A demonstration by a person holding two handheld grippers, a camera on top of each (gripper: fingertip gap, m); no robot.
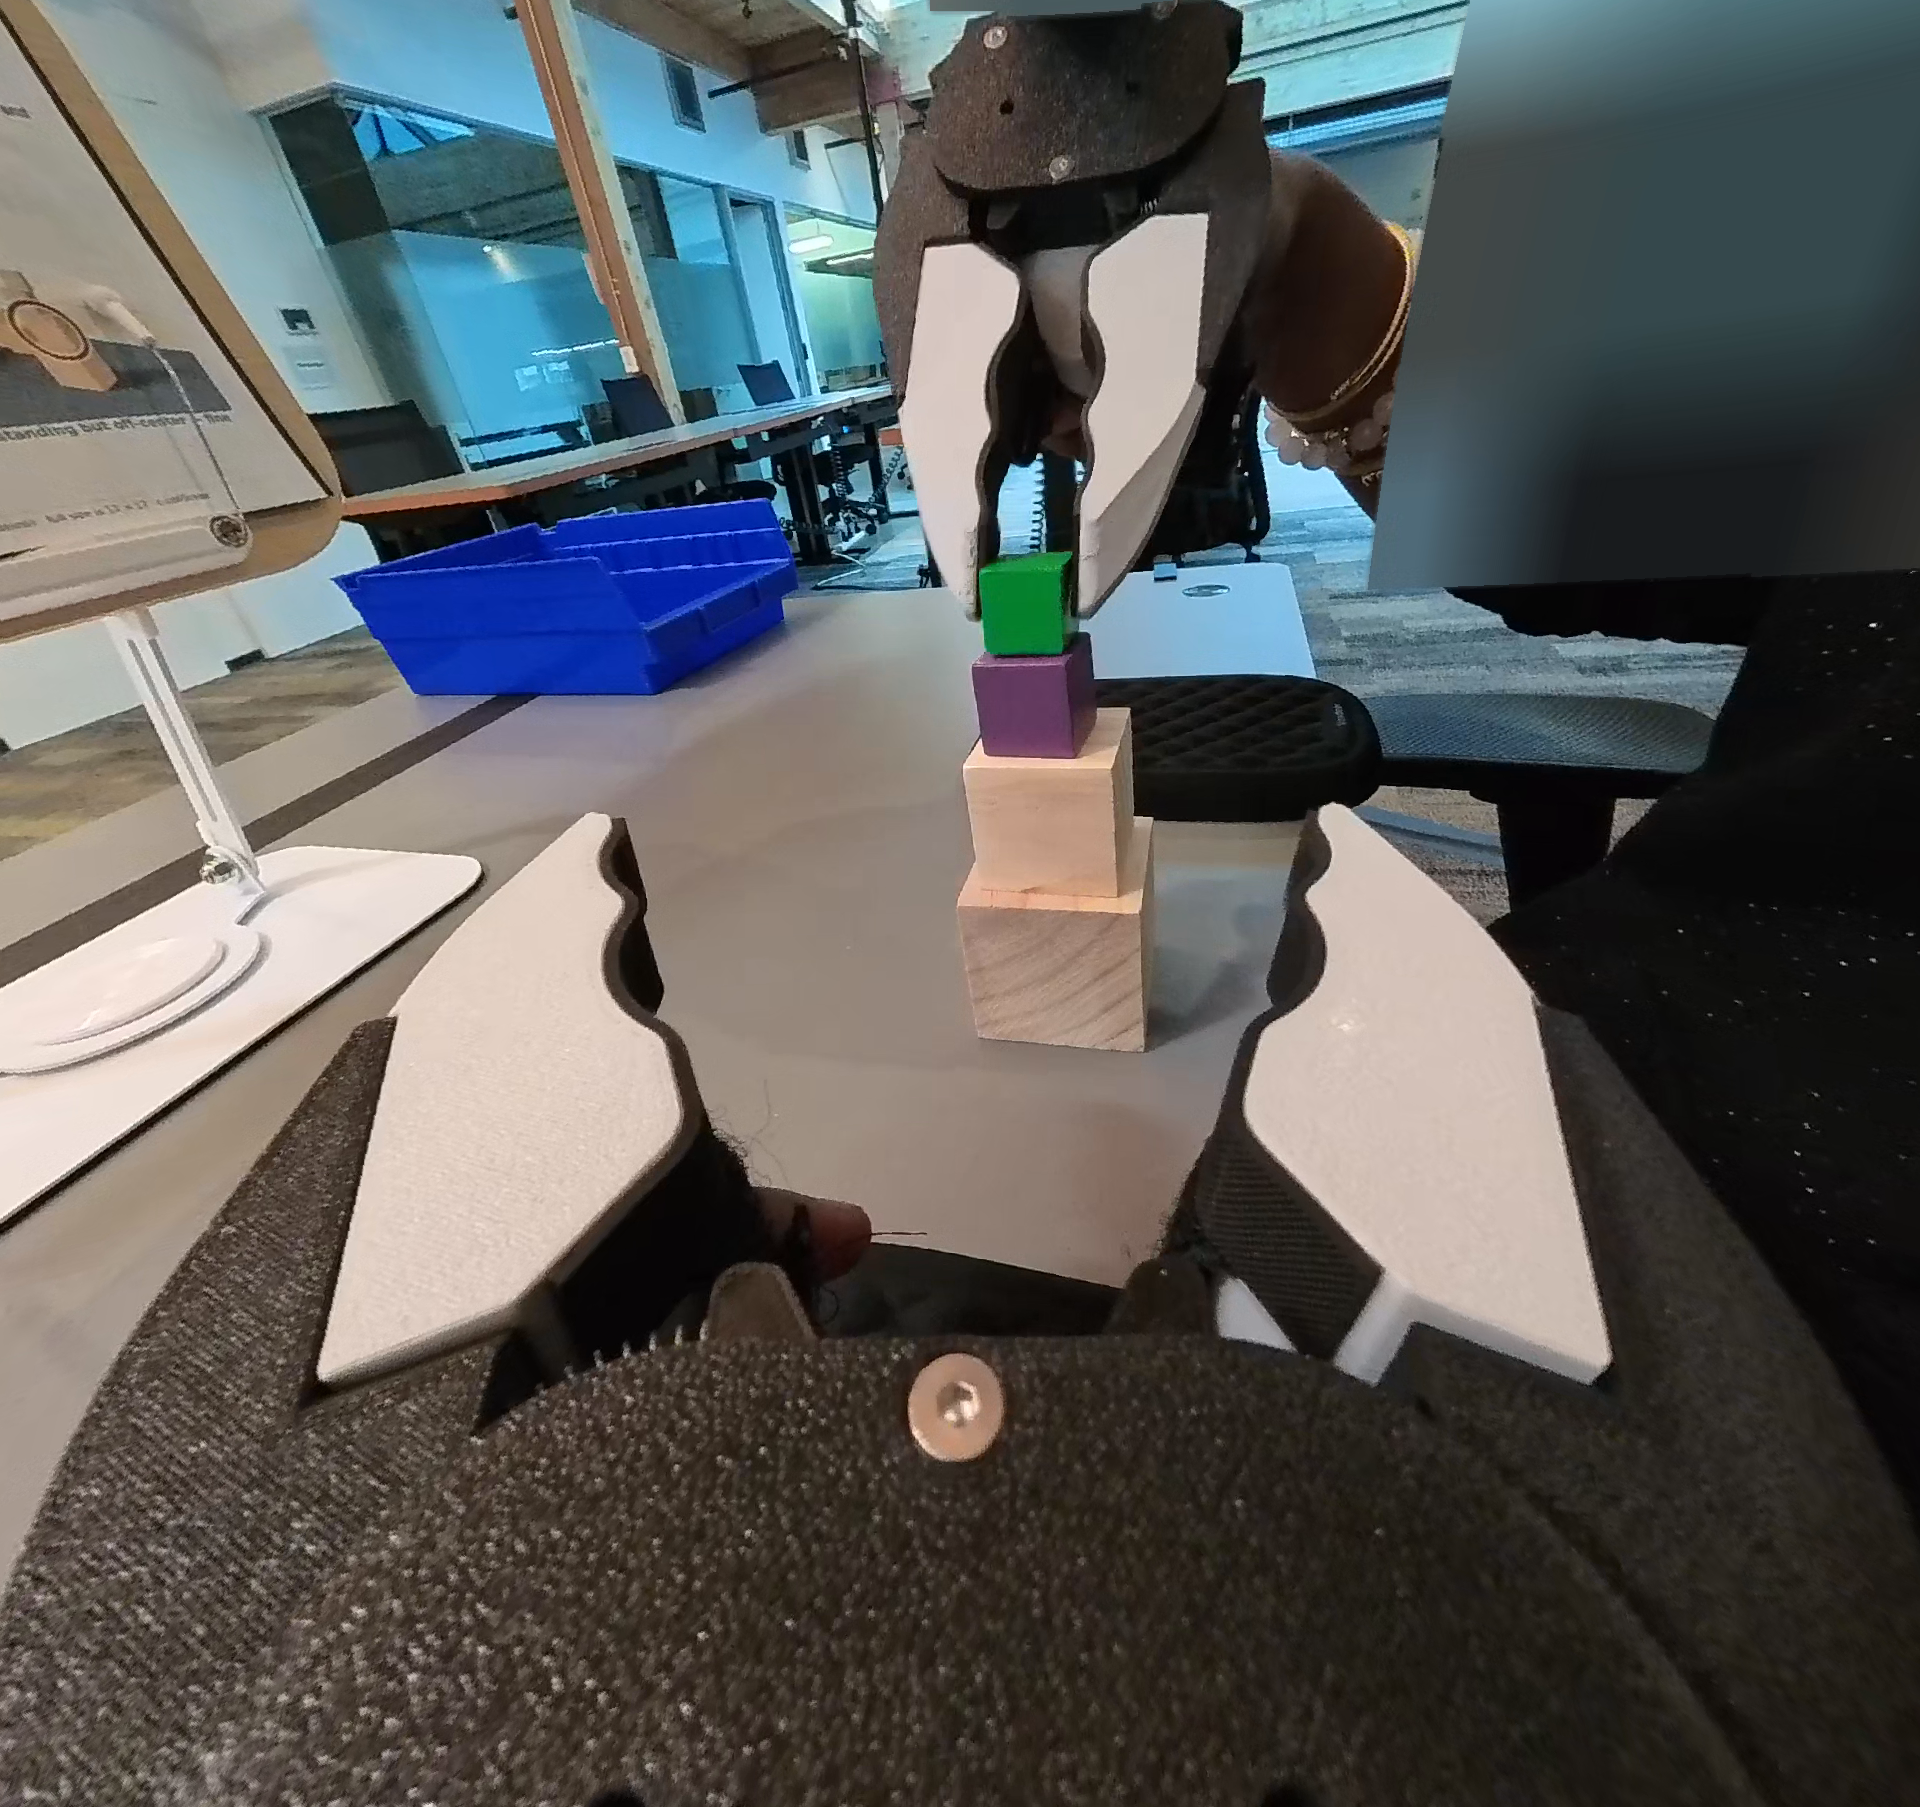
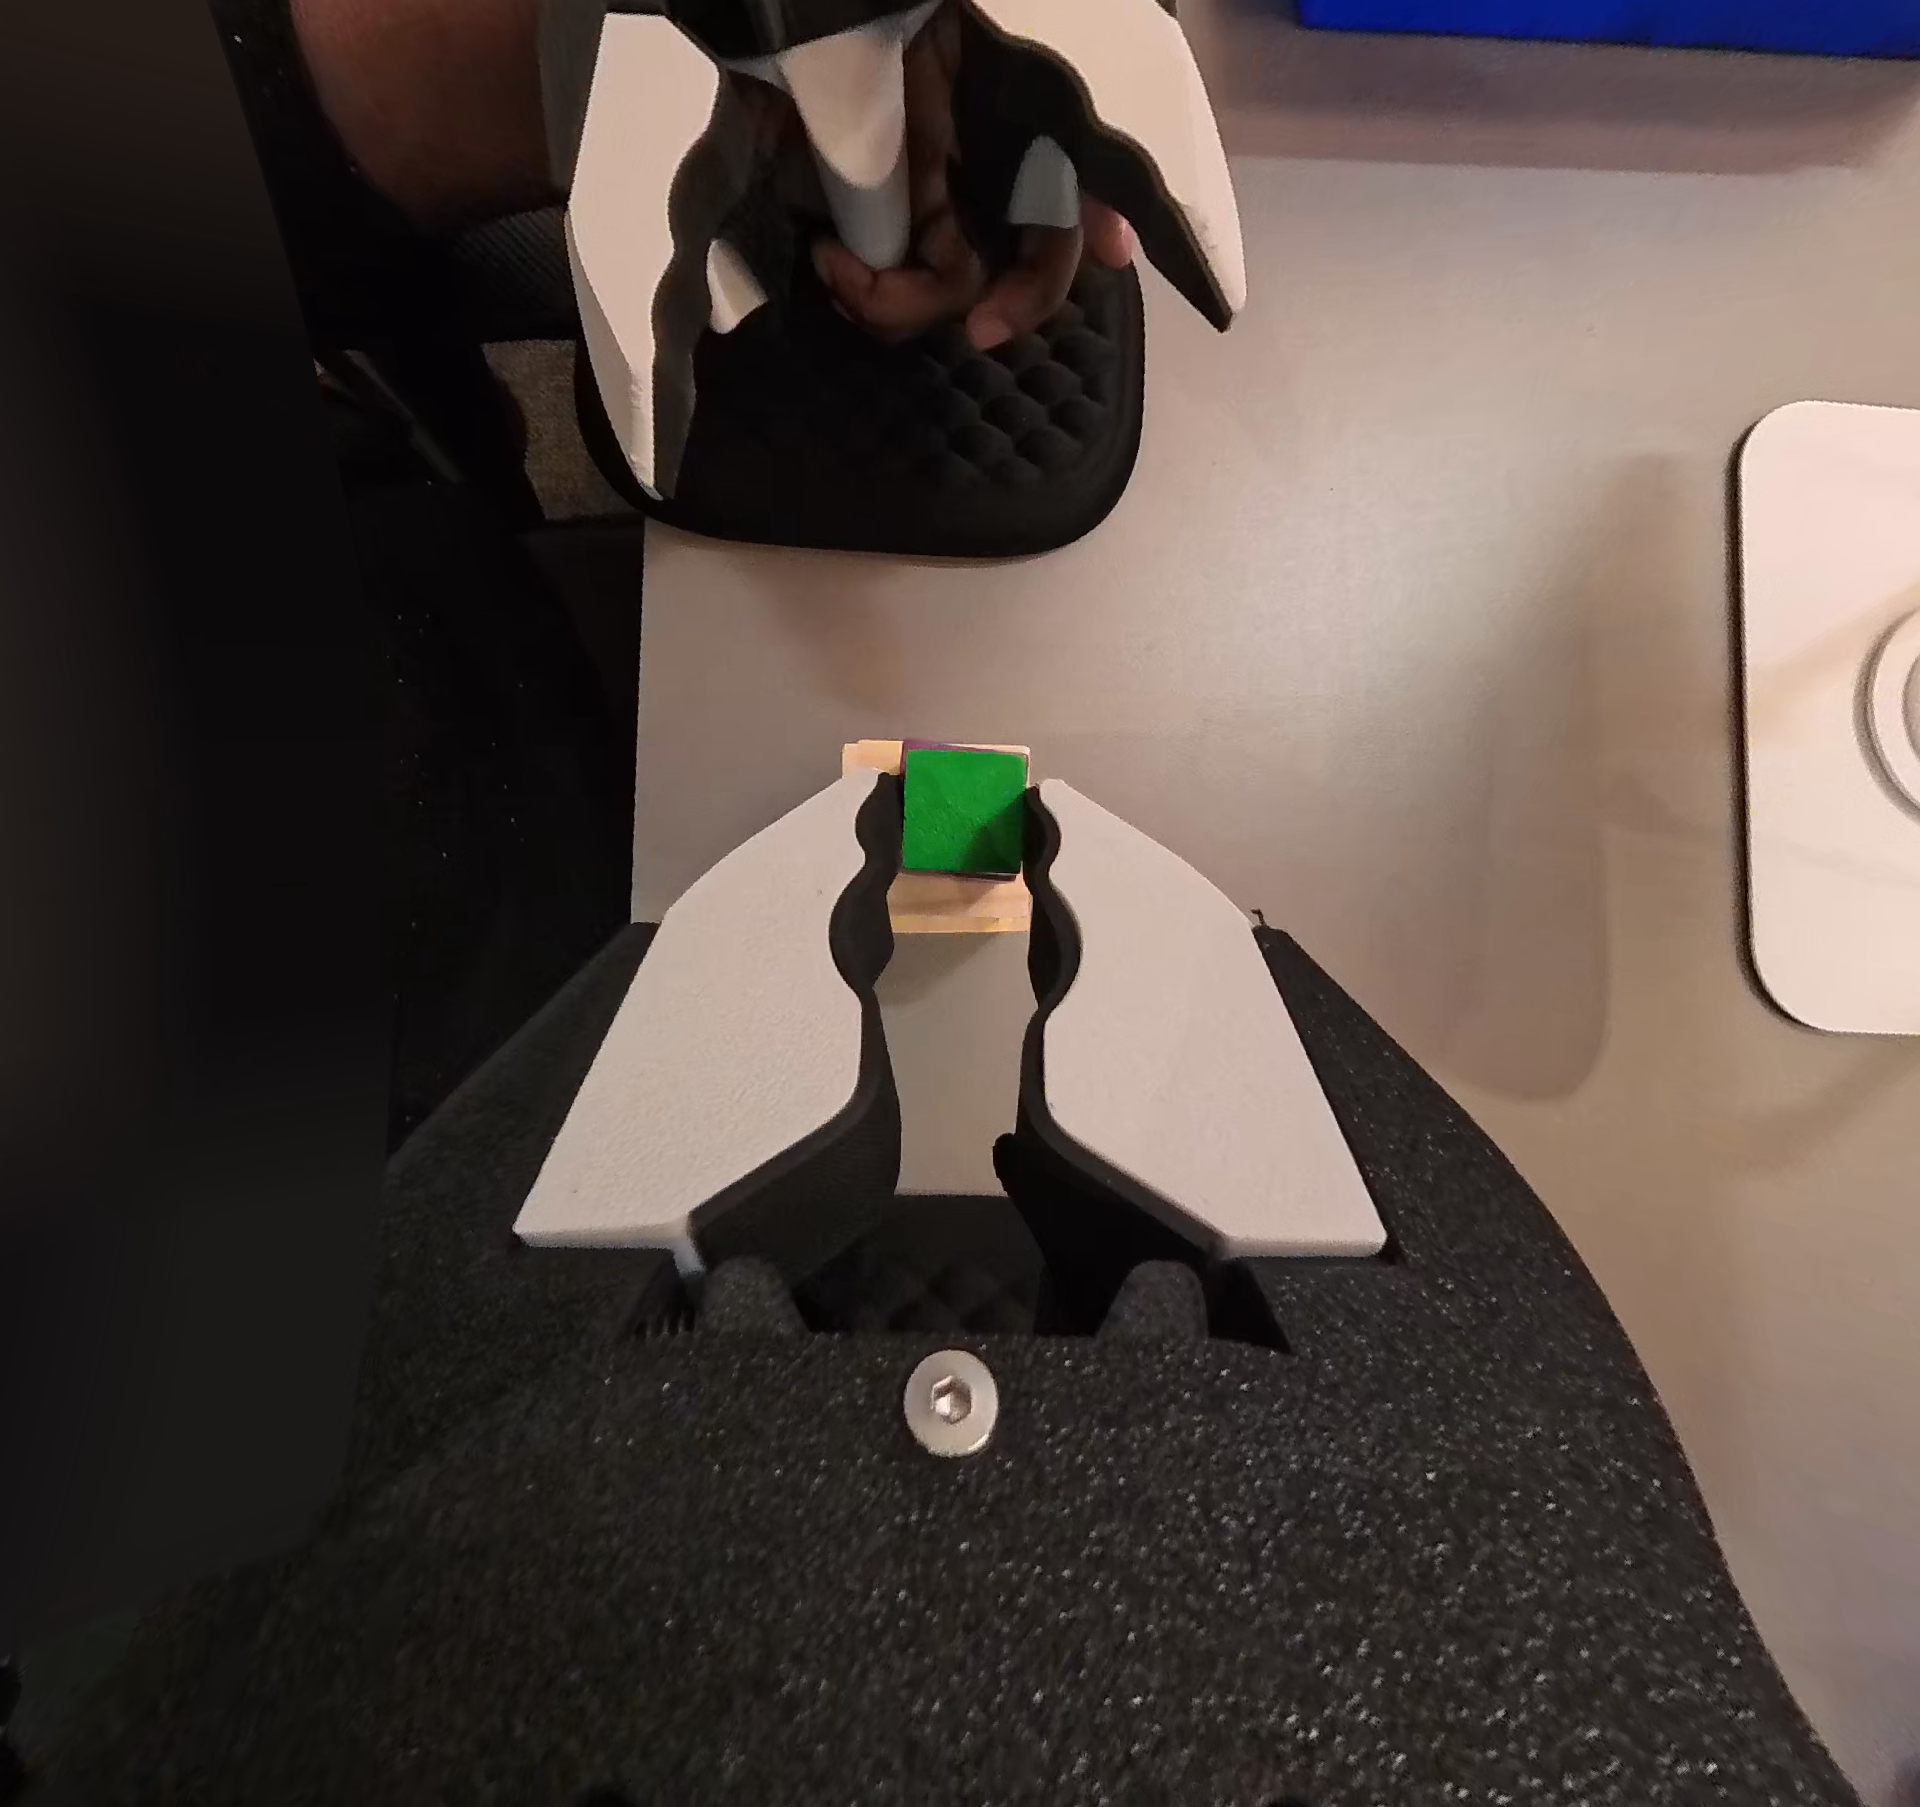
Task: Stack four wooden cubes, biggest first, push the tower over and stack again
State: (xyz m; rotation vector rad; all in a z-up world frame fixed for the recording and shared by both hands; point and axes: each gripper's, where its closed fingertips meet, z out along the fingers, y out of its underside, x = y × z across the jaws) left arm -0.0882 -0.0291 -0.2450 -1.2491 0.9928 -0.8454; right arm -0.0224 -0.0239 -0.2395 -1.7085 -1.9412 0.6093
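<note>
Pinching the green cube (image 2: 961, 825) between my right gripper's (image 2: 961, 801) pads, I've got it sitting atop the purple cube (image 1: 1034, 697) and two wooden blocks (image 1: 1049, 822), while my left gripper (image 1: 961, 848) gapes wide, nothing between its fingers.

- This is an open-plan office with a high, airy atrium.
- Upper left of the left wrist view: glass-walled meeting rooms (image 1: 582, 303) behind timber posts (image 1: 582, 147) and exposed ceiling beams.
- Middle left: long shared desks (image 1: 665, 453) with dark office chairs (image 1: 764, 386).
- Right: a mesh office chair armrest (image 1: 1236, 739) beside the grey work table (image 1: 727, 822).
- Patterned carpet tiles (image 1: 1507, 635) cover the floor.
</note>
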